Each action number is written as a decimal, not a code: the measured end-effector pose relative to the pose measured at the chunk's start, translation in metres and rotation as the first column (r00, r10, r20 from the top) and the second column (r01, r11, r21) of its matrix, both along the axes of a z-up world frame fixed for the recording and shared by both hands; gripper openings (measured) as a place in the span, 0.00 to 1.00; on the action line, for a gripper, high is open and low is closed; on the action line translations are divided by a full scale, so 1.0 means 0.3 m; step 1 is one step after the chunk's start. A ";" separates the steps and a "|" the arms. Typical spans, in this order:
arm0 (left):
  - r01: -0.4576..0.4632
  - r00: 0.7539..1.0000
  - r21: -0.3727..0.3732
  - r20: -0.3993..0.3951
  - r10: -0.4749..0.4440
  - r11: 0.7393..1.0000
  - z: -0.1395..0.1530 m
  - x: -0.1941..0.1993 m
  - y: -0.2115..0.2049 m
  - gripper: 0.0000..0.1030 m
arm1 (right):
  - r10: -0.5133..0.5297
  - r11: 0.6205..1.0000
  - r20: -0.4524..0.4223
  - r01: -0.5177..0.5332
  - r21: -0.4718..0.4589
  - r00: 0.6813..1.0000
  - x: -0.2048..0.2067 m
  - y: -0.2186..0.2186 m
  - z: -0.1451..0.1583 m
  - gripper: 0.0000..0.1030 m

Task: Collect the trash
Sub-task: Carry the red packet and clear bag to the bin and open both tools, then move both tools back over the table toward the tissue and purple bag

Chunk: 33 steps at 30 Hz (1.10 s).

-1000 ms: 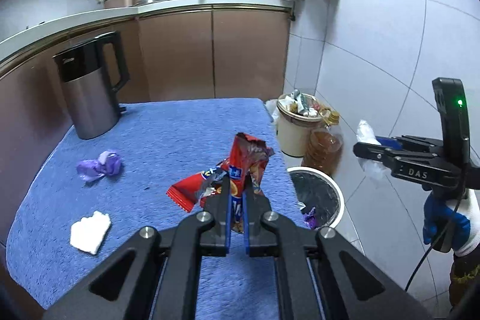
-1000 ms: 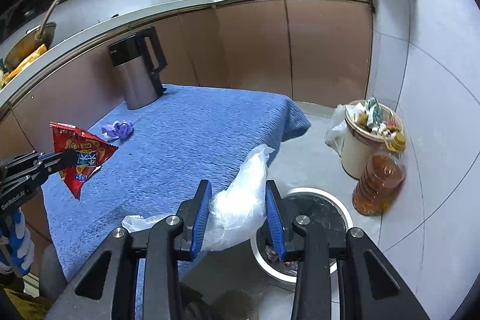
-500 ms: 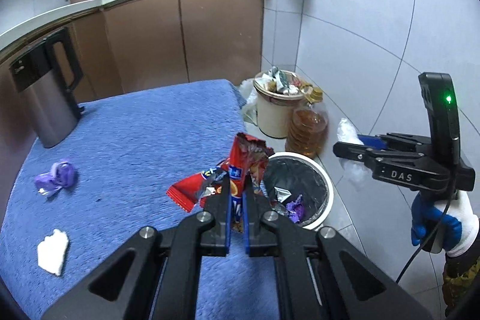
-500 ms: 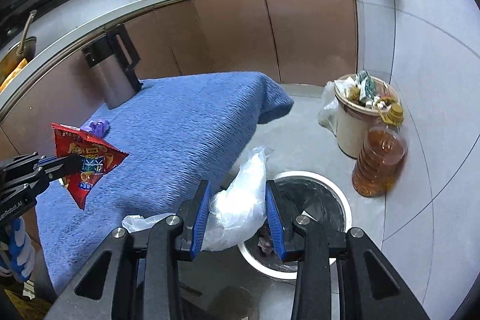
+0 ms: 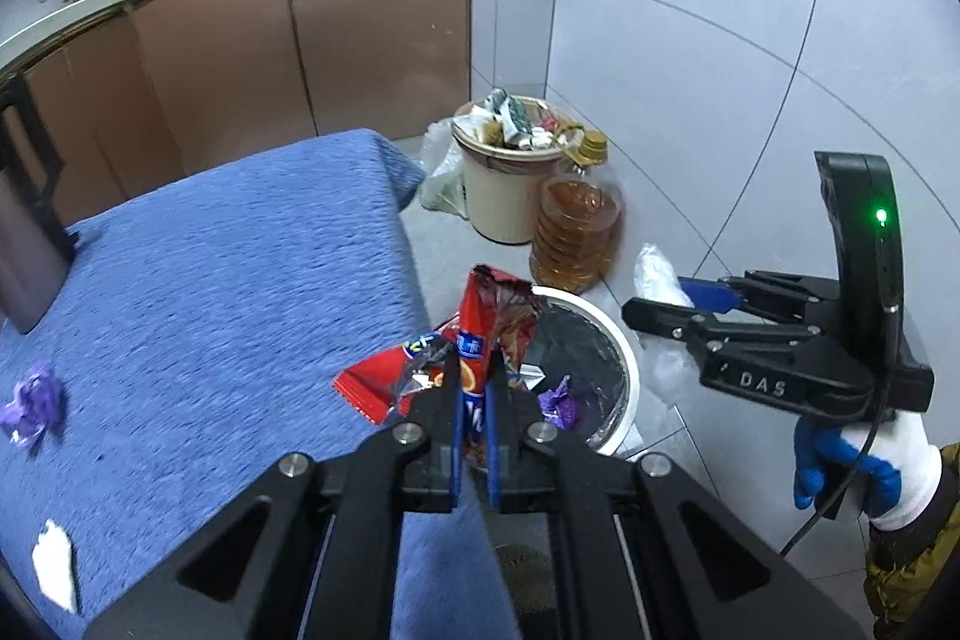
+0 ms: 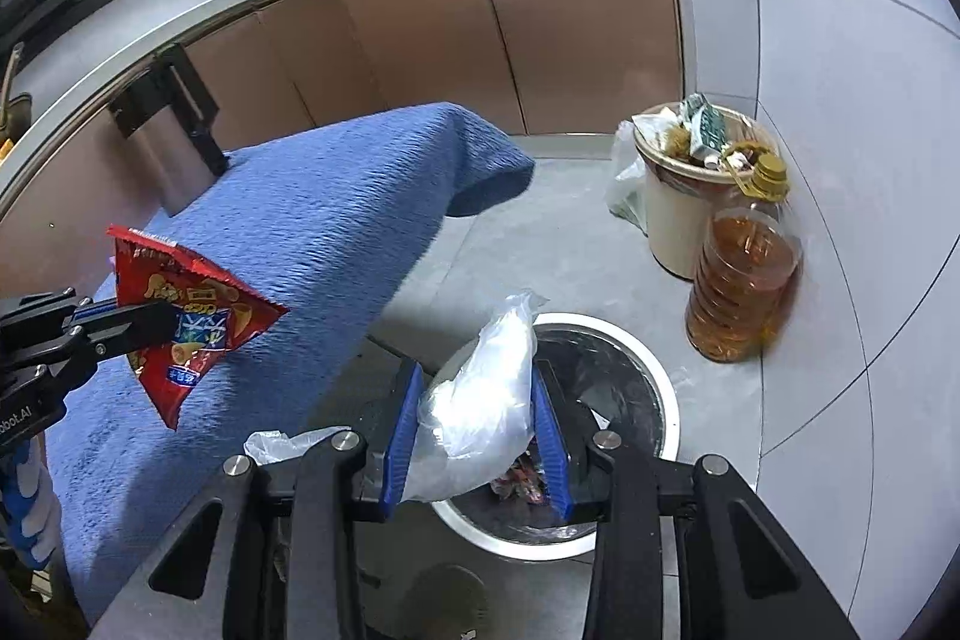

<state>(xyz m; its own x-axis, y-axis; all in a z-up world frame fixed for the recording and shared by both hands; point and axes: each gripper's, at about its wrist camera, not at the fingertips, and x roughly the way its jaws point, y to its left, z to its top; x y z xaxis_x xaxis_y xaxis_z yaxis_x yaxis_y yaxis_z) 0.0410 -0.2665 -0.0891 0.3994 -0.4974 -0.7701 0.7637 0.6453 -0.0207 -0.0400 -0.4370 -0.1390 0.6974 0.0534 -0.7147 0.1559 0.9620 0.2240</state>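
Two items in transit, neither dropped: red snack wrapper (image 5: 474,334) pinched in the left gripper (image 5: 474,370) fingers, clear plastic bag (image 6: 480,400) clamped in the right gripper (image 6: 477,430), both near the white-rimmed bin (image 6: 654,388) already holding scraps; purple wrapper (image 5: 33,403) and white tissue (image 5: 54,565) remain on the table (image 5: 210,280).

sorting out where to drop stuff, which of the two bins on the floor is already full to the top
The cream bin beside the oil bottle, heaped past its rim; the white-rimmed bin is mostly empty.

Two grippers (image 5: 473,400) (image 6: 477,436), one red snack bag (image 5: 480,316), one clear plastic bag (image 6: 480,400), two bins (image 6: 660,400) (image 6: 666,220), one oil bottle (image 6: 741,292), one kettle (image 6: 174,148).
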 end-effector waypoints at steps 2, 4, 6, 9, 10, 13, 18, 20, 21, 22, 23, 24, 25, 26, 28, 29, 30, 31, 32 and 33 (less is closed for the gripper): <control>0.006 1.000 0.007 -0.020 -0.006 1.000 -0.023 0.021 -0.039 0.05 | -0.006 1.000 -0.010 0.006 0.000 1.000 0.014 -0.022 -0.018 0.34; 0.007 0.999 0.021 -0.035 -0.006 1.000 -0.050 0.046 -0.083 0.05 | -0.010 1.000 -0.027 0.010 -0.004 1.000 0.037 -0.045 -0.045 0.35; 0.010 0.999 0.031 -0.051 -0.009 0.999 -0.074 0.065 -0.119 0.05 | -0.011 1.000 -0.043 0.011 -0.006 0.999 0.057 -0.064 -0.072 0.35; 0.012 0.996 0.039 -0.087 -0.009 0.999 -0.121 0.099 -0.175 0.09 | -0.016 1.000 -0.075 0.015 -0.008 0.997 0.094 -0.094 -0.126 0.35; 0.010 0.995 0.036 -0.097 -0.007 0.999 -0.132 0.106 -0.184 0.09 | -0.020 1.000 -0.088 0.019 -0.004 0.996 0.107 -0.104 -0.150 0.35; 0.014 0.989 0.036 -0.145 -0.008 0.999 -0.168 0.136 -0.225 0.09 | -0.028 1.000 -0.118 0.027 -0.006 0.993 0.134 -0.125 -0.200 0.38; 0.002 0.986 0.023 -0.168 0.001 1.000 -0.200 0.163 -0.267 0.33 | -0.048 0.999 -0.150 0.045 -0.022 0.988 0.157 -0.155 -0.254 0.50; -0.007 0.987 0.007 -0.163 0.008 1.000 -0.198 0.165 -0.269 0.45 | -0.056 0.998 -0.159 0.053 -0.023 0.986 0.156 -0.165 -0.264 0.51; -0.008 0.987 0.004 -0.160 0.009 1.000 -0.195 0.164 -0.271 0.46 | -0.061 0.998 -0.159 0.059 -0.021 0.985 0.150 -0.171 -0.267 0.52; -0.007 0.987 0.001 -0.159 0.007 1.000 -0.194 0.162 -0.271 0.46 | -0.066 0.998 -0.160 0.064 -0.018 0.985 0.145 -0.176 -0.267 0.52; -0.006 0.987 -0.001 -0.159 0.006 1.000 -0.190 0.159 -0.267 0.46 | -0.071 0.997 -0.160 0.069 -0.017 0.985 0.140 -0.181 -0.267 0.52; -0.006 0.988 -0.003 -0.157 0.006 1.000 -0.187 0.157 -0.265 0.46 | -0.077 0.997 -0.160 0.076 -0.016 0.984 0.133 -0.184 -0.264 0.52; -0.006 0.989 -0.007 -0.150 0.005 1.000 -0.178 0.150 -0.256 0.46 | -0.082 0.997 -0.160 0.081 -0.013 0.984 0.128 -0.186 -0.261 0.52; -0.008 0.990 -0.008 -0.139 0.006 1.000 -0.168 0.142 -0.244 0.46 | -0.087 0.996 -0.157 0.087 -0.009 0.984 0.118 -0.189 -0.255 0.52; -0.014 0.994 -0.012 -0.112 0.013 1.000 -0.144 0.124 -0.216 0.46 | -0.093 0.996 -0.148 0.093 -0.007 0.985 0.099 -0.189 -0.236 0.52; -0.016 0.995 -0.017 -0.102 0.014 1.000 -0.133 0.117 -0.204 0.46 | -0.096 0.995 -0.145 0.095 -0.009 0.985 0.094 -0.188 -0.228 0.53; -0.018 0.996 -0.021 -0.091 0.016 1.000 -0.122 0.109 -0.188 0.46 | -0.098 0.995 -0.139 0.097 -0.011 0.985 0.082 -0.186 -0.214 0.53; -0.025 0.997 -0.027 -0.071 0.023 0.999 -0.105 0.097 -0.161 0.46 | -0.099 0.995 -0.135 0.098 -0.012 0.986 0.074 -0.183 -0.204 0.53; -0.031 0.998 -0.030 -0.054 0.029 0.999 -0.094 0.089 -0.140 0.46 | -0.100 0.995 -0.127 0.099 -0.012 0.987 0.063 -0.178 -0.189 0.53; -0.042 0.999 -0.031 -0.033 0.041 0.999 -0.081 0.079 -0.112 0.46 | -0.100 0.995 -0.119 0.099 -0.010 0.988 0.054 -0.171 -0.173 0.53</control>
<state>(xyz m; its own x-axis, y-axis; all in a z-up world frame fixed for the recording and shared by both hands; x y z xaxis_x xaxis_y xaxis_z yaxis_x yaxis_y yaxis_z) 0.0648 -0.3001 -0.1133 0.3956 -0.5055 -0.7668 0.7346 0.6753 -0.0662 -0.0238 -0.4882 -0.1909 0.6092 -0.0153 -0.7928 0.2761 0.9413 0.1940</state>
